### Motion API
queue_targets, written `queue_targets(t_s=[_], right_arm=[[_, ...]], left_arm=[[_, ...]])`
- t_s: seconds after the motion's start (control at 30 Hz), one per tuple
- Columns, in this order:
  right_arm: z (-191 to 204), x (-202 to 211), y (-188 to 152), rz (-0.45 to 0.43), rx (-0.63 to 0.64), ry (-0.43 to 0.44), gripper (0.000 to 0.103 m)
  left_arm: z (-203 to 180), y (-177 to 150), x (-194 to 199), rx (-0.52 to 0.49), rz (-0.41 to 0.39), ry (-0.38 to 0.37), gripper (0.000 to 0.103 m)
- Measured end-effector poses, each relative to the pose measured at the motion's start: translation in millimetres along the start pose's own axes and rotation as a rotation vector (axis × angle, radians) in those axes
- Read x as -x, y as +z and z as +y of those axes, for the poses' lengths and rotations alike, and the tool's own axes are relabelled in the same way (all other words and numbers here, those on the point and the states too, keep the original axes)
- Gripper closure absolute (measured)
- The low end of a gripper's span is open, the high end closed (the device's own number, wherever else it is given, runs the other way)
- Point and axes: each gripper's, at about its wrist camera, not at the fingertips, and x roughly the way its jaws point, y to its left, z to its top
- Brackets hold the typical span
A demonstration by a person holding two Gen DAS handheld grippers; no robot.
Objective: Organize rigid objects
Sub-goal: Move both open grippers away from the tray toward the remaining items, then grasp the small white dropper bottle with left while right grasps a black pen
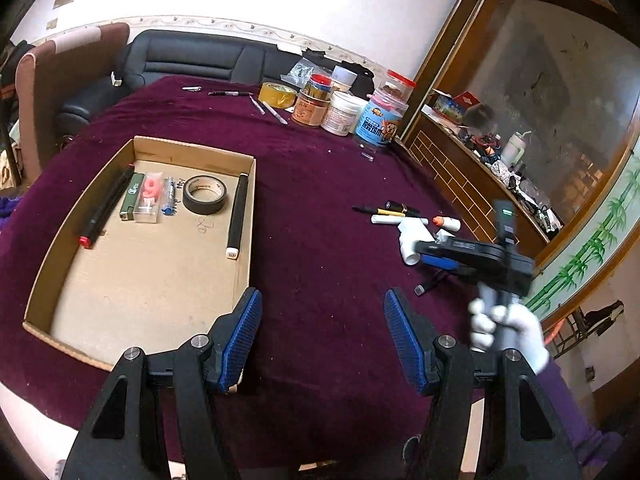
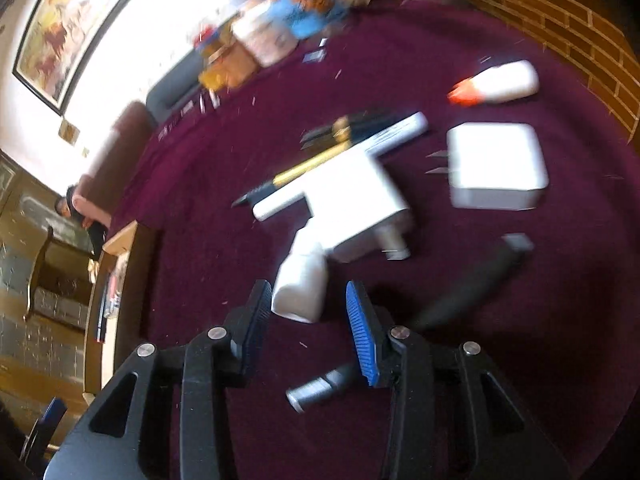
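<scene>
A cardboard tray [image 1: 48, 264] on the purple cloth holds pens, a green lighter [image 1: 132, 196], a roll of black tape [image 1: 205, 194] and a black marker [image 1: 237, 216]. My left gripper [image 1: 322, 340] is open and empty, above the cloth just right of the tray. My right gripper [image 2: 306, 320] is open, low over a pile of loose items; the end of a white pistol-shaped tool [image 2: 340, 216] lies between its fingertips. Around it are a white charger block [image 2: 496, 164], a white tube with an orange tip [image 2: 496, 84], a gold-and-black pen [image 2: 316, 160] and dark markers [image 2: 472, 280]. The right gripper also shows in the left wrist view [image 1: 440, 256].
Jars, tubs and a yellow tape roll [image 1: 277, 95] stand at the table's far edge, with pens beside them. A black sofa [image 1: 192, 60] is behind the table. A brick-pattern ledge [image 1: 472, 176] with clutter runs along the right. The right wrist view is motion-blurred.
</scene>
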Motion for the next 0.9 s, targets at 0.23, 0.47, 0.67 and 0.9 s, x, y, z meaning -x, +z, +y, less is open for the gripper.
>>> queue_targets(t_s=[0.23, 0.47, 0.67, 0.9], right_arm=[[61, -21, -24, 0.094, 0.172, 0.160, 0.076], [43, 10, -22, 0.076, 0.096, 0.302, 0.074], [-19, 63, -4, -0.090, -0.002, 0.189, 0.061], [-59, 69, -10, -0.114, -0.093, 0.171, 0.061]], left_arm=[[9, -2, -6, 0.028, 0.021, 0.026, 0.045], [-1, -6, -28, -0.006, 0.082, 0.000, 0.045], [-23, 20, -58, -0.154, 0.090, 0.001, 0.045], [-45, 83, -155, -0.356, 0.166, 0.029, 0.046]])
